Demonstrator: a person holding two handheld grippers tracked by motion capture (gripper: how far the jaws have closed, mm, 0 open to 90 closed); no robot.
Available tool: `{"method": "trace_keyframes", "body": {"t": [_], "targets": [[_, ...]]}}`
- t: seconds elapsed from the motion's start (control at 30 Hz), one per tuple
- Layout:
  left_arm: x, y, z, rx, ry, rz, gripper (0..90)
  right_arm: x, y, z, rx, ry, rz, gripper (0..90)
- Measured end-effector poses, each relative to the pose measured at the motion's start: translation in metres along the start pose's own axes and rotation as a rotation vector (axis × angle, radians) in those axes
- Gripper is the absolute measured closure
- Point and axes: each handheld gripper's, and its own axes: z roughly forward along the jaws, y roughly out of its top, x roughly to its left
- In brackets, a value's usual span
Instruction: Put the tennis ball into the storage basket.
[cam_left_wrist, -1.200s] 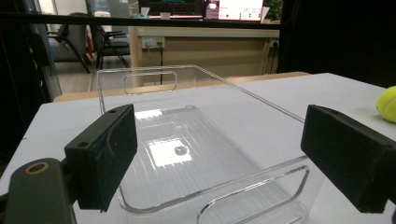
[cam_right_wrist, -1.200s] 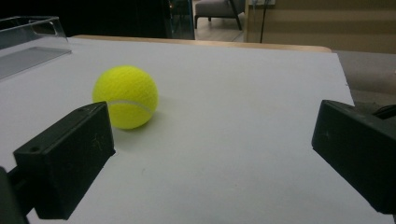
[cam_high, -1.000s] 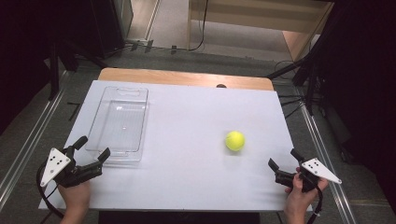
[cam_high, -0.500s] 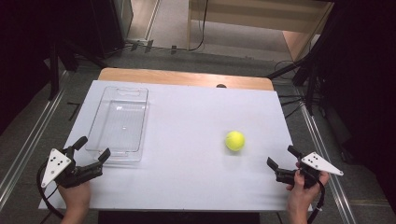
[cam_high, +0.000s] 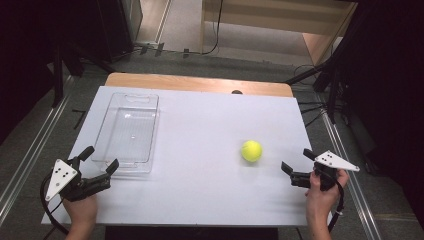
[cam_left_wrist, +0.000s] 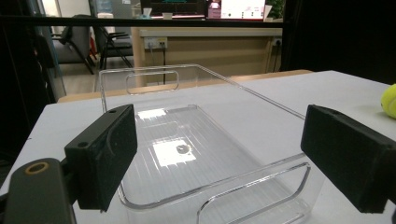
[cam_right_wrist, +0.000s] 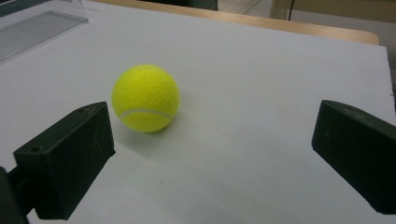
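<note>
A yellow tennis ball (cam_high: 251, 150) is seen resting on a white table (cam_high: 200, 190), on its right half and well apart from a clear plastic tray (cam_high: 128, 132) that lies on the left half. The left gripper (cam_high: 99, 165) is held in a hand (cam_high: 80, 210) at the near left corner, its jaws spread wide and gripping nothing; one jaw tip is just beside the tray's near end. In the left gripper view, the tray (cam_left_wrist: 196, 140) is framed between the two black jaws, its cut-out handle toward the camera, and the ball (cam_left_wrist: 388, 100) is glimpsed at the right edge. The right gripper (cam_high: 295, 162) is held in a hand (cam_high: 320, 195) near the table's right edge, pointed toward the ball, its jaws likewise spread apart and empty. In the right gripper view, the ball (cam_right_wrist: 145, 98) is shown ahead of the left-hand jaw, near it but not touched. A wooden strip (cam_high: 200, 83) is visible along the table's far edge
</note>
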Motion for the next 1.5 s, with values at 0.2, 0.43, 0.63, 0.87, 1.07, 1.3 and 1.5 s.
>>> {"method": "trace_keyframes", "body": {"t": [0.2, 0.43, 0.63, 0.87, 1.07, 1.3, 1.5], "targets": [[0.0, 0.0, 0.0, 0.003, -0.001, 0.003, 11.3, 0.004, 0.012, 0.009, 0.019, 0.016, -0.031, 0.0], [0.0, 0.0, 0.0, 0.001, -0.003, 0.003, 11.3, 0.008, 0.024, 0.018, 0.039, 0.041, -0.049, 0.0], [0.0, 0.0, 0.0, 0.003, -0.003, 0.004, 11.3, 0.01, 0.031, 0.026, 0.058, 0.062, -0.06, 0.0], [0.0, 0.0, 0.0, 0.003, -0.002, 0.004, 11.3, 0.012, 0.039, 0.037, 0.096, 0.077, -0.081, 0.0], [0.0, 0.0, 0.0, 0.001, -0.001, 0.001, 11.3, 0.014, 0.045, 0.045, 0.128, 0.095, -0.088, 0.0], [0.0, 0.0, 0.0, 0.0, -0.002, -0.001, 11.3, 0.017, 0.054, 0.052, 0.162, 0.101, -0.11, 0.0], [0.0, 0.0, 0.0, 0.0, -0.003, 0.0, 11.3, 0.02, 0.061, 0.059, 0.18, 0.109, -0.118, 0.0]]}}
